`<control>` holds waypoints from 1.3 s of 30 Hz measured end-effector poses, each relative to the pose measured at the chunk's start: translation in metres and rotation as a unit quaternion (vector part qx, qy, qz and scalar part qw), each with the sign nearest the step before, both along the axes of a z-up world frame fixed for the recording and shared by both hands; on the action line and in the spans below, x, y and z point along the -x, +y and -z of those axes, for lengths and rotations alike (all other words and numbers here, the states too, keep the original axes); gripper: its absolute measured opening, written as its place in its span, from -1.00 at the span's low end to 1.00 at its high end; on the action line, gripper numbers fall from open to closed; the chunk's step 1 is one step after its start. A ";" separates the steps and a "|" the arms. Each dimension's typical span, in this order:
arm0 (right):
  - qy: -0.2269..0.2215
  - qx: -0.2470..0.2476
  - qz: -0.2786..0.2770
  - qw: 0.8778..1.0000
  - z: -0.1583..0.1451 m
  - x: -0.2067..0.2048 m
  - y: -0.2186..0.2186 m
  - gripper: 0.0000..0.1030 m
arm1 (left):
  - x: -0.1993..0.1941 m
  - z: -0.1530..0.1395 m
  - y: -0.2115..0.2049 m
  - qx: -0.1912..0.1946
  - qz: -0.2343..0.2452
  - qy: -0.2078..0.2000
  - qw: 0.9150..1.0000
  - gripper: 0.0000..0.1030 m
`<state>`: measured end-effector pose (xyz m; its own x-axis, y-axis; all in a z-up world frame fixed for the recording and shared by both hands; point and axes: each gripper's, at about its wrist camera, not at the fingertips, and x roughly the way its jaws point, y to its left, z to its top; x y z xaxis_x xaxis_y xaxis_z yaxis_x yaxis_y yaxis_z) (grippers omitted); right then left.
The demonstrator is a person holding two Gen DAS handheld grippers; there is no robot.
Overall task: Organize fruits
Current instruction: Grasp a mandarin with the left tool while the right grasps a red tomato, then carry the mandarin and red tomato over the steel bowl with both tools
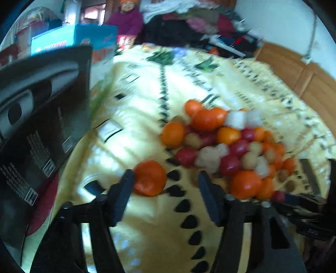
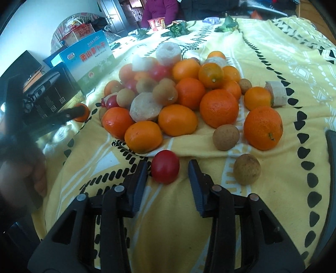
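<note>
The left gripper [image 1: 166, 180] fills the lower centre of its own view, jaws spread wide. The right gripper [image 2: 168, 170] sits likewise in the lower centre of its view, jaws parted. At the left edge of the right view, a blurred hand [image 2: 21, 168] grips the left tool.

Probably a home: heaped clothes [image 1: 189, 19] behind a yellow blanket [image 1: 147, 220].

Roughly fourteen oranges [image 2: 218, 108], four tomatoes [image 2: 165, 166] visible.
</note>
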<state>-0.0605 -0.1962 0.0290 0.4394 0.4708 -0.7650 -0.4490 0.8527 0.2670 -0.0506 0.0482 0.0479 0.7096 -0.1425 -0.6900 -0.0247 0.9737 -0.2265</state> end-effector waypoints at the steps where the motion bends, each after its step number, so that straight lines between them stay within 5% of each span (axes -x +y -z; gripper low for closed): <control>1: 0.000 -0.004 0.001 1.000 -0.001 0.000 -0.002 -0.28 | 0.002 -0.002 0.000 0.007 0.006 -0.003 1.000 -0.11; 6: -0.004 -0.006 0.001 1.000 0.000 0.003 -0.002 -0.28 | -0.001 0.003 0.004 -0.012 -0.023 -0.007 1.000 -0.10; 12: -0.011 0.000 -0.002 1.000 -0.002 0.007 -0.002 -0.28 | 0.003 0.002 0.007 -0.030 -0.061 -0.018 0.998 0.37; 15: -0.019 0.006 -0.007 1.000 -0.004 0.009 0.001 -0.28 | -0.010 0.010 0.005 -0.037 -0.051 0.007 0.998 0.41; 16: -0.020 0.007 -0.007 1.000 -0.004 0.010 0.002 -0.28 | -0.015 0.014 0.006 -0.034 -0.047 0.024 0.998 0.34; 17: -0.021 0.008 -0.006 1.000 -0.005 0.010 0.002 -0.29 | -0.018 0.018 0.007 -0.030 -0.044 0.037 0.998 -0.01; 18: -0.022 0.009 -0.005 1.000 -0.005 0.010 0.001 -0.31 | -0.021 0.020 0.008 -0.027 -0.043 0.045 0.998 -0.16; 26: -0.018 0.044 -0.011 0.999 -0.002 0.003 0.014 -0.35 | -0.018 0.022 0.003 -0.019 -0.024 0.040 0.999 -0.22; 31: -0.040 0.060 -0.003 0.997 -0.021 0.010 0.018 -0.50 | -0.002 -0.015 -0.001 -0.002 -0.011 -0.005 1.000 -0.23; 39: -0.124 0.037 -0.043 0.991 -0.117 0.017 0.072 -0.50 | 0.041 -0.112 0.030 -0.084 -0.070 -0.059 0.992 -0.23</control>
<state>-0.0775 -0.1244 0.1458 0.5791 0.4611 -0.6723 -0.5653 0.8213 0.0764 -0.0914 0.0780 0.1603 0.7910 0.0743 -0.6073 -0.1464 0.9867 -0.0700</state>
